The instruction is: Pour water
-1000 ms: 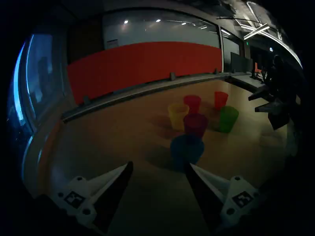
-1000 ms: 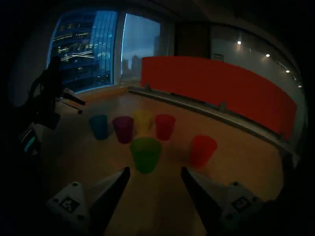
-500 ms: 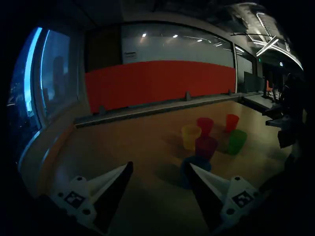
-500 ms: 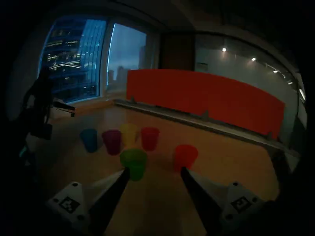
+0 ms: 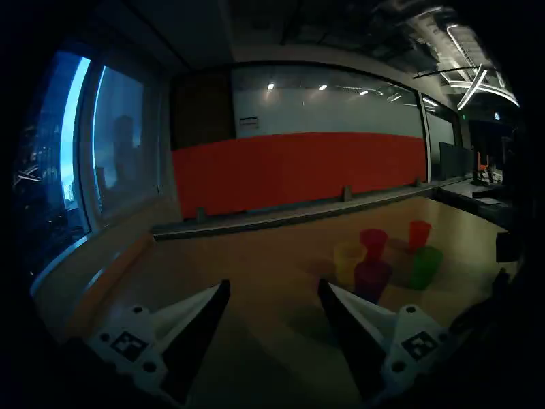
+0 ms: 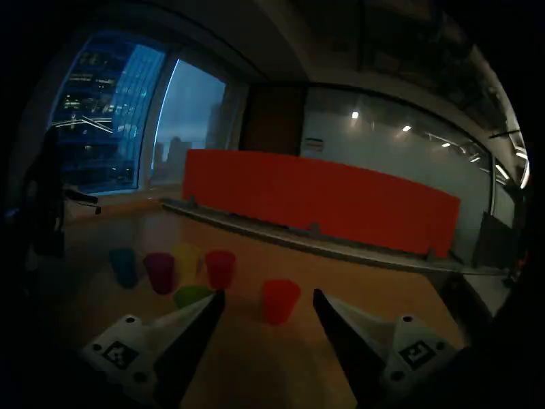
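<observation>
Left tool (image 5: 272,283) and right tool (image 6: 267,293): fingers apart, empty. Cups (image 6: 161,271) grouped ahead on surface (image 6: 368,273), presumably for reach.

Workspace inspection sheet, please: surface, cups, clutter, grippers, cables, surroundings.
Surface: wooden table, dimly lit.
Job's things: six upright cups grouped together: blue cup, purple cup, yellow cup, red cup, green cup, orange cup; contents too dark to tell.
Clutter: nothing seen.
Grippers: left gripper and right gripper open, holding nothing.
Cables: nothing seen.
Surroundings: orange partition along the table's far edge; windows; ceiling lights.
</observation>
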Tool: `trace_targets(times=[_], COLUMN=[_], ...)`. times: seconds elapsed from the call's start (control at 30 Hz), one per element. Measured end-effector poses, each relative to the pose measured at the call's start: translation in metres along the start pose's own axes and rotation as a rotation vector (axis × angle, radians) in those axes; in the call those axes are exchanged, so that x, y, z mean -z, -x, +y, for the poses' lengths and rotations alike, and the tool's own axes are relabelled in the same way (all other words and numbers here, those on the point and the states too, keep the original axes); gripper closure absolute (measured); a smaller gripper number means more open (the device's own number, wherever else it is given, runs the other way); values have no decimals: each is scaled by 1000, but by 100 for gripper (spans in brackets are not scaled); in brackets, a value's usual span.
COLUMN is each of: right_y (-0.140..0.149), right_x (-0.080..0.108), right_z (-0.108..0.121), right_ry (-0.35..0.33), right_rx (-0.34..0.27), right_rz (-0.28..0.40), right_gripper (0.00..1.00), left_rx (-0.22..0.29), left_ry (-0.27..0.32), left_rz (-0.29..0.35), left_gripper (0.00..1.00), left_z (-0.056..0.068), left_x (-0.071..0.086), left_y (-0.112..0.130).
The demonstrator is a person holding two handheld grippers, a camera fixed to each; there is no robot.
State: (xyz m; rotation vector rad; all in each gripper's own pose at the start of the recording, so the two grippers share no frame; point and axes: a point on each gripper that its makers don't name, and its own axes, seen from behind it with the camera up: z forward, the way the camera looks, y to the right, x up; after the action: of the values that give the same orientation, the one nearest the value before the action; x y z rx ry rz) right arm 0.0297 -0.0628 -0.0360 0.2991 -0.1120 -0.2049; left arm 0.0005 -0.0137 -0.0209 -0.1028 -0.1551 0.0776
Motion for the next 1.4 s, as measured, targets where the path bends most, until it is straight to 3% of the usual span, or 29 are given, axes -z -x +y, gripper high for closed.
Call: trace_targets(times=[0.47, 0.9, 1.4], right_y=[-30, -55, -47], right_x=[11, 30, 36], right_z=[32, 54, 61], right_ry=[169, 284, 338], right_rx=[-64, -94, -82], right_rz=[142, 240, 207], right_gripper=[0, 0, 0], left_rx=[28, 34, 15], left_ry=[-70, -116, -180], left_rz=[128, 192, 245], left_gripper=[4, 4, 4], left_z=[1, 6, 5], left_x=[5, 1, -3], left_y=[-27, -36, -39])
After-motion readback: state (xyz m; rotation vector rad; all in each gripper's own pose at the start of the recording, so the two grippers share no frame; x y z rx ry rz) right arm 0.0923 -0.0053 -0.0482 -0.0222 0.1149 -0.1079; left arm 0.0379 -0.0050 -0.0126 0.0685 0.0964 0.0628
